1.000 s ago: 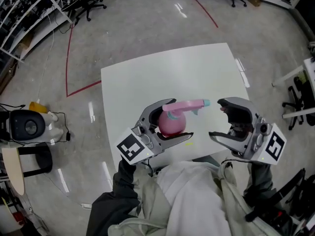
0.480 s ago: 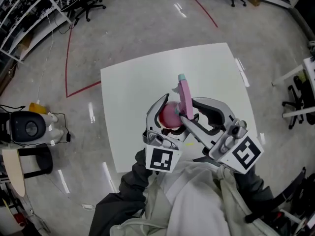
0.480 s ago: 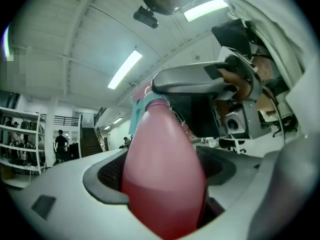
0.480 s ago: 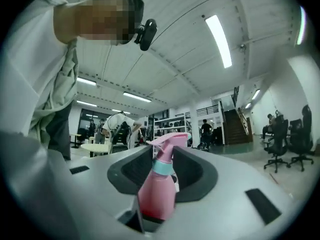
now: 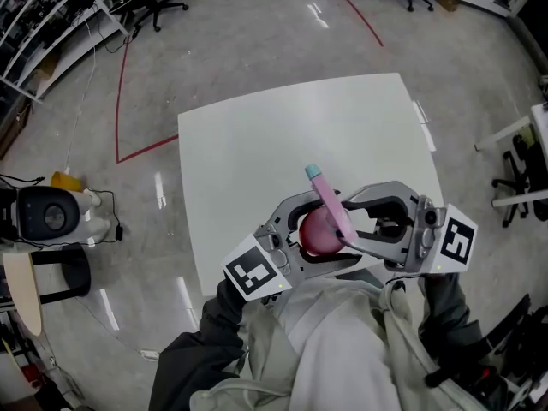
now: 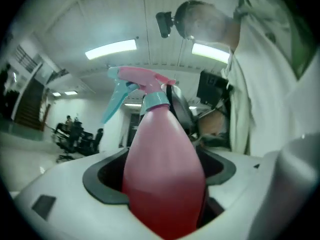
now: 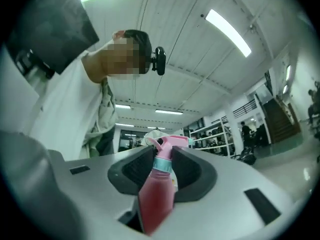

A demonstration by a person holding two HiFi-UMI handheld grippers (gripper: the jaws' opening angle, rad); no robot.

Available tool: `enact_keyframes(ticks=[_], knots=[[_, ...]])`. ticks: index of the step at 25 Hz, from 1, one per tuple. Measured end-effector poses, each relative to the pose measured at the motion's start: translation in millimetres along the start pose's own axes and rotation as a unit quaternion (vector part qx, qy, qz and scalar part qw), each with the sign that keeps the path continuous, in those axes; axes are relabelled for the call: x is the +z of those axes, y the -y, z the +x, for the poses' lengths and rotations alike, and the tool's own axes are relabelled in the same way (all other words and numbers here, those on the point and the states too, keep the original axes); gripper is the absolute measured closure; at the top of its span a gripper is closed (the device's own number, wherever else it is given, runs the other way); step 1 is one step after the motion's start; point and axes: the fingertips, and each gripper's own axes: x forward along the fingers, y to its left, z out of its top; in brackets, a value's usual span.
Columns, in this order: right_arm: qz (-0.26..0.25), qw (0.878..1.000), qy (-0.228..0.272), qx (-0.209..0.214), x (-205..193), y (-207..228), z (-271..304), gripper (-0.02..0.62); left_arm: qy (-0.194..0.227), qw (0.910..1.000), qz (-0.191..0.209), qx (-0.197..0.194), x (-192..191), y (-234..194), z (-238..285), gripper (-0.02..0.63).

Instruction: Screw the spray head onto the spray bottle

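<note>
White tbl, grey floor, L tongs grip bottle, R tongs closing on head

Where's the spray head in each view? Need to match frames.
Head view: spray head just below centre, teal tip pointing up-left.
Left gripper view: upper centre-left, teal trigger hanging to the left.
Right gripper view: lower centre, small.
Shared landmark: the pink bottle, right next to the head in all three.
</note>
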Motion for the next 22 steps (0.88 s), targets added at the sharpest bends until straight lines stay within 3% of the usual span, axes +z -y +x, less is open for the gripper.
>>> enact_keyframes(ticks=[2, 3, 5, 7, 9, 11, 13, 15, 18, 22], knots=[[0.027, 0.999, 0.008, 0.032, 4, -5, -3, 0.486, 0.032, 0.9927, -0.104, -0.052, 4, 13, -2, 0.173], [0.042, 0.998, 0.012, 0.045, 5, -6, -5, 0.491, 0.044, 0.9873, -0.129, -0.08, 6, 18, -3, 0.173], [0.074, 0.995, 0.028, 0.056, 7, -5, -7, 0.499, 0.057, 0.9827, -0.135, -0.114, 10, 23, -4, 0.173], [0.089, 0.995, 0.042, 0.034, 8, 5, -9, 0.499, 0.055, 0.9878, -0.119, -0.084, 11, 12, -1, 0.173], [0.072, 0.996, 0.044, -0.015, 10, 20, -9, 0.499, 0.048, 0.9943, -0.094, -0.016, 11, -10, -1, 0.173], [0.044, 0.996, 0.044, -0.064, 13, 31, -13, 0.495, 0.019, 0.9975, -0.04, 0.056, 8, -34, -4, 0.173], [0.02, 0.994, 0.039, -0.104, 15, 38, -20, 0.495, -0.028, 0.9928, 0.04, 0.109, 3, -53, -9, 0.173], [-0.007, 0.991, 0.03, -0.132, 18, 41, -17, 0.495, -0.058, 0.9833, 0.091, 0.147, 0, -66, -15, 0.173], [-0.035, 0.99, 0.002, -0.137, 15, 33, -13, 0.495, -0.068, 0.9752, 0.107, 0.182, -4, -72, -19, 0.173], [-0.053, 0.992, -0.023, -0.117, 14, 26, -9, 0.495, -0.077, 0.9736, 0.112, 0.183, -9, -70, -13, 0.173]])
